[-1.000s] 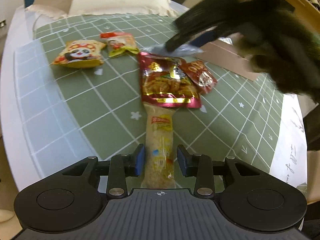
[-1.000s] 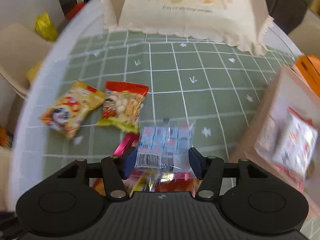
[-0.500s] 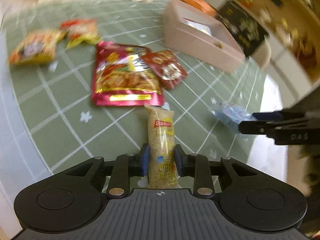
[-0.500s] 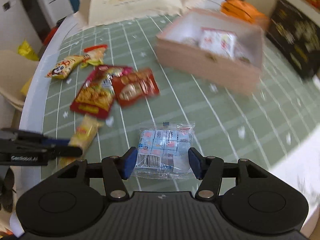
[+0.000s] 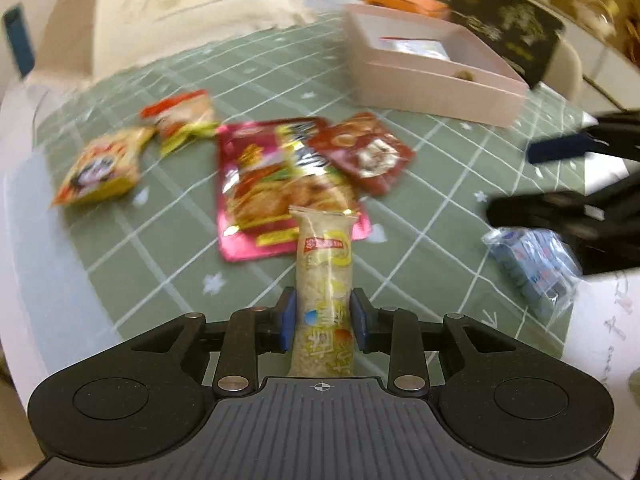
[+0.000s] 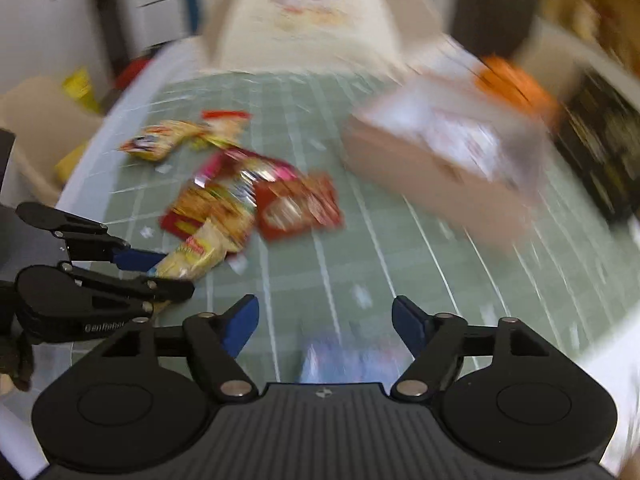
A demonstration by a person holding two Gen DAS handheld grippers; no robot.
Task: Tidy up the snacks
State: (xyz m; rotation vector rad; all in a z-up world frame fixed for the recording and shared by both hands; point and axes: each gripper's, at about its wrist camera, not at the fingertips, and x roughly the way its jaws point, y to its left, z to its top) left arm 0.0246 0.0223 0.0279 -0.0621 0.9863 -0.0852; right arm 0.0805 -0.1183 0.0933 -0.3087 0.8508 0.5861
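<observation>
My left gripper (image 5: 323,322) is shut on a long yellow snack tube (image 5: 325,276) and holds it above the green mat; it also shows in the right wrist view (image 6: 192,256). My right gripper (image 6: 325,322) is open; the clear packet of blue sweets (image 5: 534,266) lies on the mat under it, blurred in the right wrist view (image 6: 340,360). A large red snack bag (image 5: 272,184), a small dark red packet (image 5: 364,152), a panda packet (image 5: 100,168) and a red-yellow packet (image 5: 182,118) lie on the mat. An open pink box (image 5: 432,80) stands at the far right.
A cream food cover (image 5: 192,4) stands at the mat's far edge. An orange object (image 5: 408,0) and a black box (image 5: 508,40) stand behind the pink box. The white table edge (image 5: 24,240) runs along the left.
My right gripper has opened and let go of the blue sweets packet, which now lies on the mat. My left gripper has lifted the yellow tube and turned slightly.
</observation>
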